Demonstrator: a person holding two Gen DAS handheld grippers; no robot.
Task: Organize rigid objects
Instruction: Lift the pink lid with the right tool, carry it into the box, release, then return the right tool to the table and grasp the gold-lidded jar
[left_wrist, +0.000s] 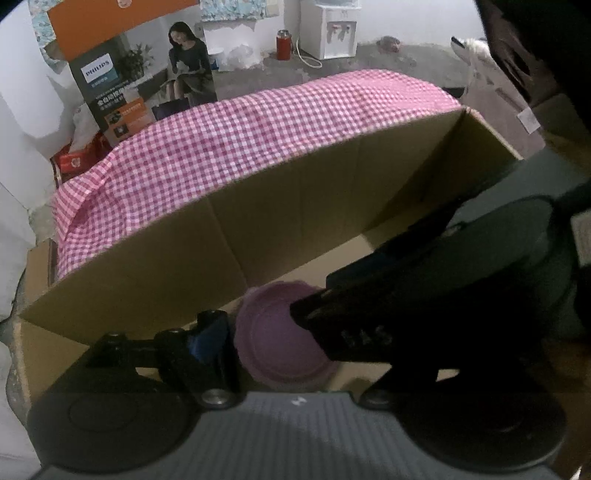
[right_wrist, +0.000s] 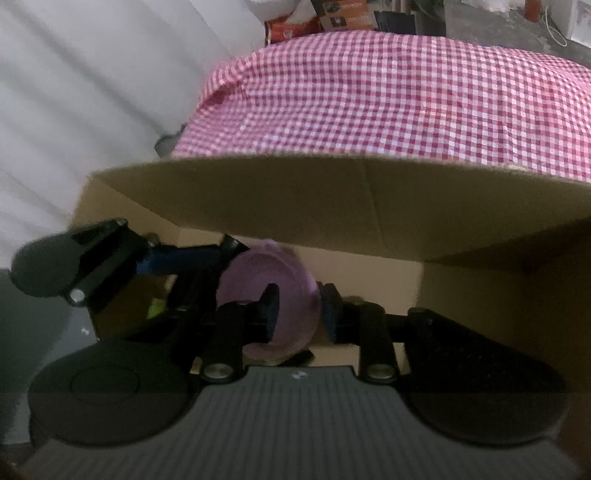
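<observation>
Plate: purple plate (right_wrist: 266, 299) low inside cardboard box (right_wrist: 332, 214), beside pink checked cloth (right_wrist: 388, 96).
Right gripper (right_wrist: 299, 306): fingers either side of plate rim, pressing on it.
Left gripper (left_wrist: 258, 332): jaws apart, plate between, unpressed.

Printed carton (left_wrist: 122, 74), tall, standing behind the checked cloth in the left wrist view: brand name "PHILIPS" in white letters on a dark panel of its front; below it lines of Chinese characters, too small to read. Gripper arm (left_wrist: 369, 332), black, crossing the lower right of the same view: raised letters on its side, seemingly "HAS", faint and uncertain. Right wrist view: no legible text.
</observation>
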